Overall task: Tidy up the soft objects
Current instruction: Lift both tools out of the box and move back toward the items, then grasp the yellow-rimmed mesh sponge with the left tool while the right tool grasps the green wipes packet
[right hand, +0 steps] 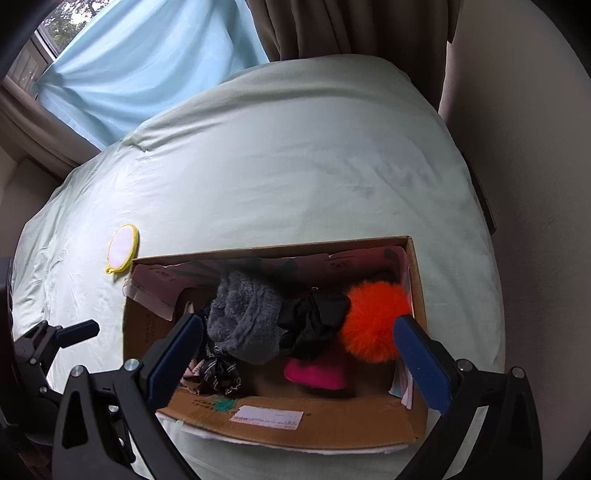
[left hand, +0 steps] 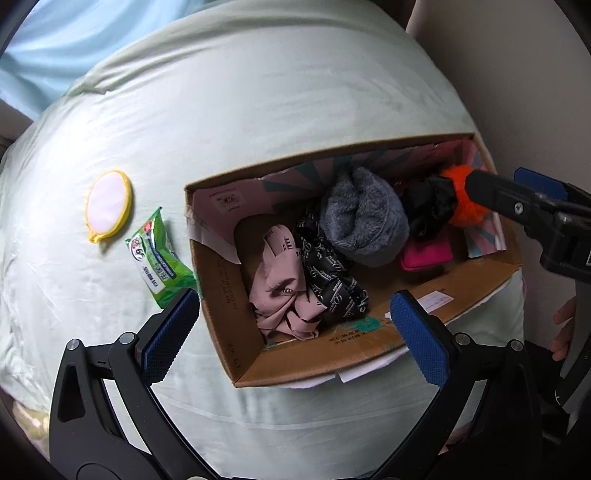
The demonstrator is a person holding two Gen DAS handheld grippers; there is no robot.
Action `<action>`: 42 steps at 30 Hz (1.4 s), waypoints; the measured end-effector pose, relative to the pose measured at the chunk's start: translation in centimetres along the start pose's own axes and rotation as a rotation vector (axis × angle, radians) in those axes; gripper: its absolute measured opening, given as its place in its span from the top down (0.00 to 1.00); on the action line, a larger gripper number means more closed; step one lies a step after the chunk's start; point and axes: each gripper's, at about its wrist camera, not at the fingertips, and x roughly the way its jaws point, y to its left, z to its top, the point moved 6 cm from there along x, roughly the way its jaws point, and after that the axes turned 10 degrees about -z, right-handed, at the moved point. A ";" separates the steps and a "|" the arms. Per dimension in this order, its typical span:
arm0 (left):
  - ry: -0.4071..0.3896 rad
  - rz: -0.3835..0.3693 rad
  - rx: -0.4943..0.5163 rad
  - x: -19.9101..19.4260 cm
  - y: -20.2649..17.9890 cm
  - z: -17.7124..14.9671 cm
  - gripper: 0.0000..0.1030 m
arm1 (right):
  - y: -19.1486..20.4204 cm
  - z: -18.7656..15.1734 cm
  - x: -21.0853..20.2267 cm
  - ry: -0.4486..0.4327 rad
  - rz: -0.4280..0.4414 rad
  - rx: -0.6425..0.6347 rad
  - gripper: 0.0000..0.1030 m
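An open cardboard box [left hand: 218, 306] [right hand: 317, 424] lies on the pale green bed. It holds a grey fuzzy cloth [left hand: 364, 218] [right hand: 243, 317], a pink cloth [left hand: 284, 291], a black patterned cloth [left hand: 328, 277], a black scrunchie [left hand: 428, 206] [right hand: 314, 325], a magenta pouch [left hand: 426, 254] [right hand: 317, 373] and an orange pompom [left hand: 461, 199] [right hand: 373, 321]. My left gripper [left hand: 295, 332] is open above the box's near left corner. My right gripper [right hand: 299, 354] is open over the box, empty, with the pompom next to its right finger.
A round white pad with yellow trim [left hand: 108, 201] [right hand: 122, 248] and a green wet-wipes pack [left hand: 159, 258] lie on the sheet left of the box. Blue curtain [right hand: 147, 66] and brown curtain [right hand: 351, 26] hang beyond the bed.
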 end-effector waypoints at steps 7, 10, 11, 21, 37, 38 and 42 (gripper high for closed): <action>-0.119 -0.052 0.009 -5.6 0.2 0.2 0.00 | 1.7 0.2 -5.6 -0.082 -0.034 -0.041 0.00; -0.188 -0.061 0.007 -9.2 0.9 0.0 0.00 | 3.0 0.5 -9.5 -0.144 -0.036 -0.041 0.00; -0.217 -0.063 0.007 -10.5 1.1 -0.1 0.00 | 3.2 0.6 -10.7 -0.161 -0.037 -0.039 0.00; -0.492 -0.003 0.008 -25.2 5.8 -3.7 0.00 | 9.7 -1.1 -24.1 -0.368 -0.065 -0.046 0.00; -0.585 0.043 0.001 -35.3 17.4 -11.5 0.00 | 22.5 -7.8 -30.7 -0.487 -0.069 -0.062 0.00; -0.581 0.038 0.003 -35.3 18.1 -11.6 0.00 | 23.0 -7.9 -30.5 -0.484 -0.065 -0.063 0.00; -0.555 0.022 0.034 -34.5 20.3 -11.4 0.00 | 25.4 -8.0 -29.3 -0.472 -0.059 -0.066 0.00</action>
